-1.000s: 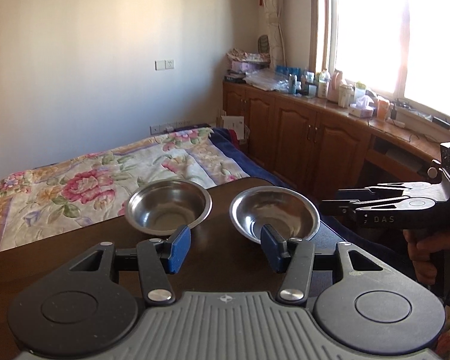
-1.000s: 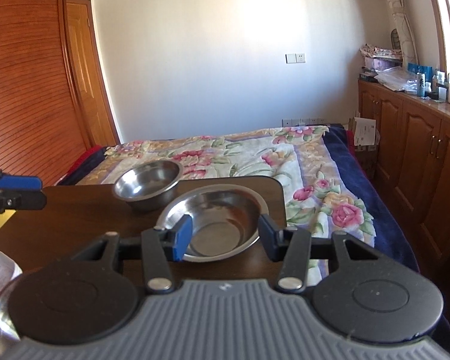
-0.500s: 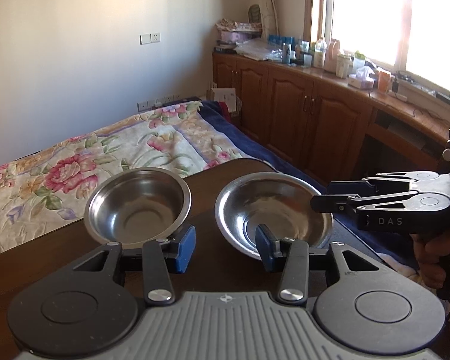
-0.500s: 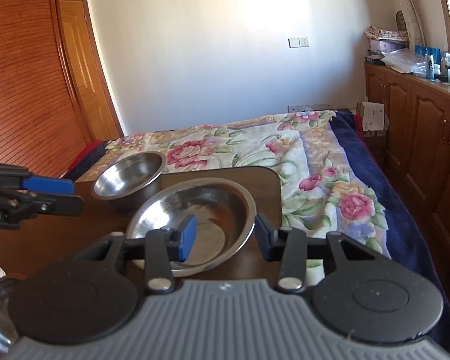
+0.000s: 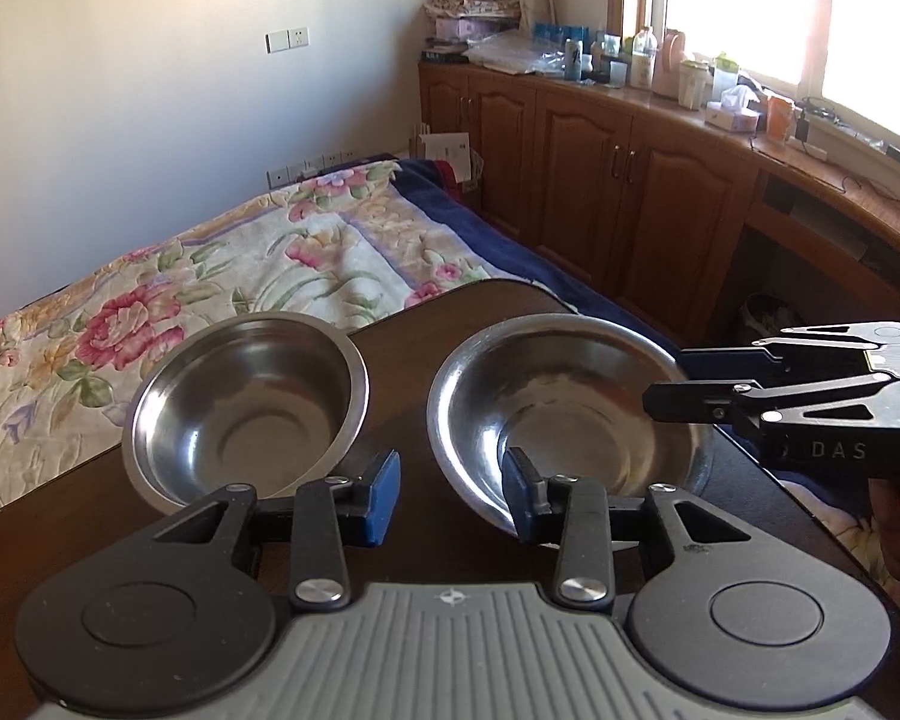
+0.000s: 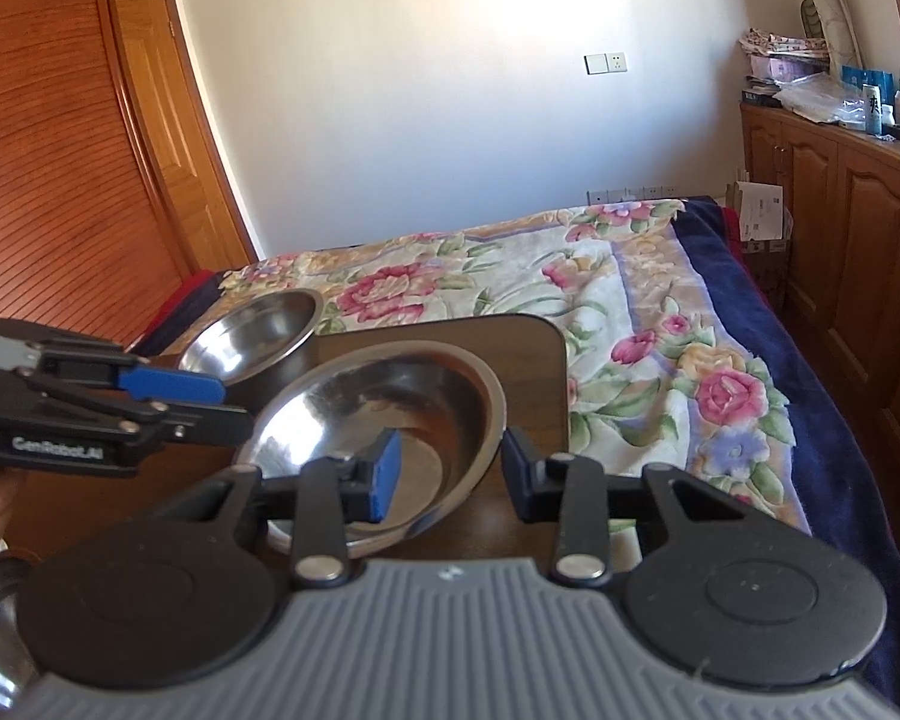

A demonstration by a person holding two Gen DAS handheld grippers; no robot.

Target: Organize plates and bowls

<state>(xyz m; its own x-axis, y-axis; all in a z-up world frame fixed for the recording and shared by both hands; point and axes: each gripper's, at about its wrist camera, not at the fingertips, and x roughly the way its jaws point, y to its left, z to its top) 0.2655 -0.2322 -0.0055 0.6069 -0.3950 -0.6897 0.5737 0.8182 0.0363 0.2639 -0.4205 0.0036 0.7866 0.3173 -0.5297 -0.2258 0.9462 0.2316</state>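
1. Two round, shiny steel bowls sat side by side on a dark wooden table (image 5: pixel 480 312) beside a floral bedspread (image 5: pixel 222 276).
2. The deeper bowl (image 5: pixel 243 405) stood on the left of the left wrist view; the wider, shallower bowl (image 5: pixel 570 414) stood on the right, near the table's corner. Both held nothing.
3. The left gripper (image 5: pixel 450 495) had just been closing; its blue pads were still apart, over the gap between the bowls, gripping nothing.
4. The right gripper (image 6: pixel 447 474) had also been narrowing, its jaws straddling the wide bowl's near rim without pressing it.
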